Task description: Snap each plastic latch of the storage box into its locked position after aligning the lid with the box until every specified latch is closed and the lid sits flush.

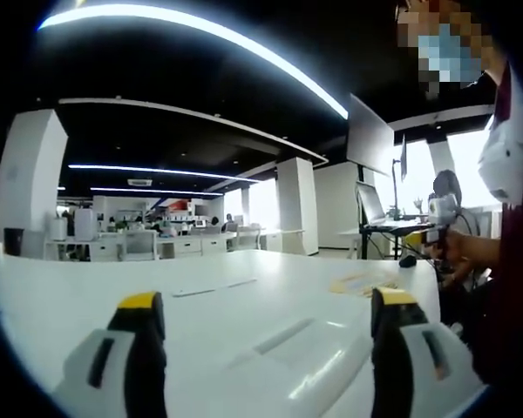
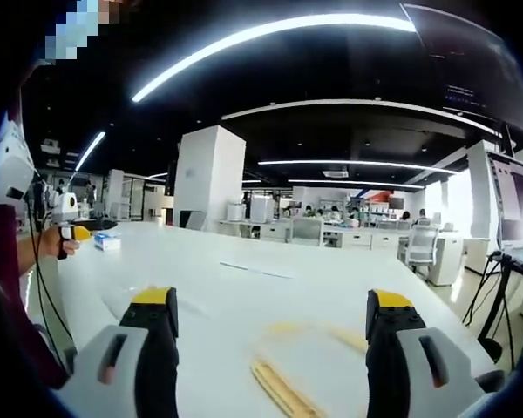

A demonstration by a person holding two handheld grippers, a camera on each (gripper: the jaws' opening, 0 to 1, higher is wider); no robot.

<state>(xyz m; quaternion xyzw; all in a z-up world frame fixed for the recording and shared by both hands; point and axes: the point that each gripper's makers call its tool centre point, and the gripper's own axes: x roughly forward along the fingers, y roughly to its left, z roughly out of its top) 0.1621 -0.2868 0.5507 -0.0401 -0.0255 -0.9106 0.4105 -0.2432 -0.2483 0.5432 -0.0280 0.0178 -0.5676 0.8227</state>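
My left gripper is open above a white table, its yellow-tipped fingers wide apart with nothing between them. My right gripper is also open and empty over the same table. A flat clear thing with tan edges, which may be the box lid, lies on the table between the right jaws; in the left gripper view it sits far right. A person's hand holds the right gripper at the right edge there, and the left gripper at the left edge of the right gripper view.
A small blue-and-white pack lies on the table near the person's hand. A monitor and a laptop on a stand are beyond the table's right end. Desks, chairs and white pillars fill the office behind.
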